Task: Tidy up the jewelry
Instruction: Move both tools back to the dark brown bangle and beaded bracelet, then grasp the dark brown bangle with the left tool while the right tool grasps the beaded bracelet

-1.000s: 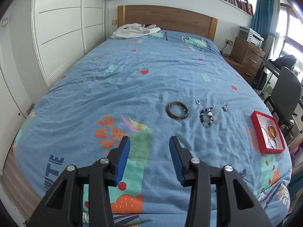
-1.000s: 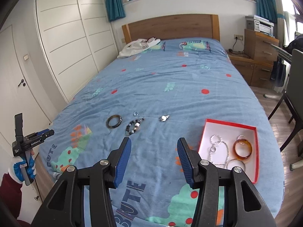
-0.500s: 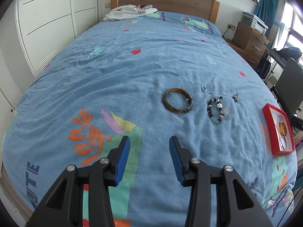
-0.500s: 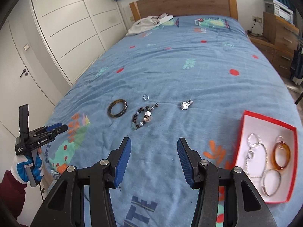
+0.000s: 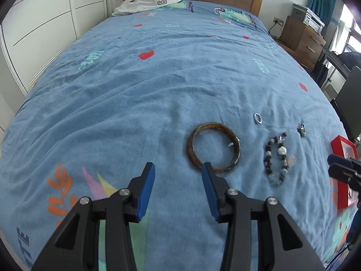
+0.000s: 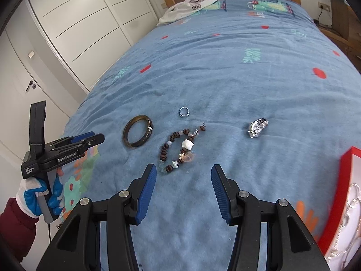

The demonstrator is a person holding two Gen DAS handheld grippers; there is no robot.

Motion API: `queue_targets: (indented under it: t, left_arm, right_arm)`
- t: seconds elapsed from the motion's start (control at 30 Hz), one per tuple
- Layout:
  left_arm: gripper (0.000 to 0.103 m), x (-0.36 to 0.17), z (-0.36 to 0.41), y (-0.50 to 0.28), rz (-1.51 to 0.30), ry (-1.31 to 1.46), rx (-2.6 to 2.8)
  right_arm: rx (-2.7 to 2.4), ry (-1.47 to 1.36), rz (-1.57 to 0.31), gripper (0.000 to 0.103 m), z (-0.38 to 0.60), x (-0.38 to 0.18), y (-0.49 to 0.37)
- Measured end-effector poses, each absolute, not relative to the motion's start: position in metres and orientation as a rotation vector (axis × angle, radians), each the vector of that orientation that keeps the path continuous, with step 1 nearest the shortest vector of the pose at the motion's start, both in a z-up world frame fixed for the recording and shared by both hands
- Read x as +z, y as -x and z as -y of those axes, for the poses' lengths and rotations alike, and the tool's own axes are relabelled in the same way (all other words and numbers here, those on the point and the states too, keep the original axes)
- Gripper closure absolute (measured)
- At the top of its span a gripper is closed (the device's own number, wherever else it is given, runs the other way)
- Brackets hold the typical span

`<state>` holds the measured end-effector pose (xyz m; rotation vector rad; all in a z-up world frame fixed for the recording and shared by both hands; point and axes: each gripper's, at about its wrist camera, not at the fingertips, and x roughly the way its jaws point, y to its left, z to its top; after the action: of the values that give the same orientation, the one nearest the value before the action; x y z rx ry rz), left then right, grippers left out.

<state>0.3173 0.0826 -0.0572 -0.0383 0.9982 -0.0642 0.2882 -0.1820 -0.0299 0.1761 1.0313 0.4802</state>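
Bangle (image 5: pixel 214 148) lies flat on the bedspread (image 5: pixel 135 90), just ahead of our left gripper (image 5: pixel 178 178); beaded bracelet (image 6: pixel 178 151) sits ahead of the right gripper (image 6: pixel 183 180). We'd straddle one side of the rim w/ both pads, squeeze gently, then lift to the red box (image 6: pixel 347 164). Both claws wide apart, holding nothing; the left's right pad overlaps the bangle's near edge; contact unclear.

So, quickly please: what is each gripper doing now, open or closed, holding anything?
Left gripper: open, holding nothing.
Right gripper: open, holding nothing.
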Motion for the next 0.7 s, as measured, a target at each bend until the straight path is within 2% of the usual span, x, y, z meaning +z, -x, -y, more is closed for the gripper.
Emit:
queue_targets:
  t: [0.1, 0.23, 0.53, 0.7]
  left_arm:
    - [0.062, -0.065, -0.08, -0.333, -1.005, 0.043, -0.064]
    - [0.062, -0.076, -0.079, -0.349, -1.019, 0.06, -0.07]
    - [0.062, -0.102, -0.079, -0.371, -1.064, 0.096, -0.067]
    - [0.062, -0.109, -0.076, -0.373, -1.063, 0.071, -0.054]
  right_arm:
    - [0.492, -0.184, -1.053, 0.052, 0.173, -0.044, -0.299]
    - [0.506, -0.189, -1.079, 0.041, 0.159, -0.06, -0.31]
    - [0.532, -0.171, -1.125, 0.036, 0.124, -0.086, -0.333]
    - [0.523, -0.163, -1.126, 0.028, 0.109, -0.096, -0.34]
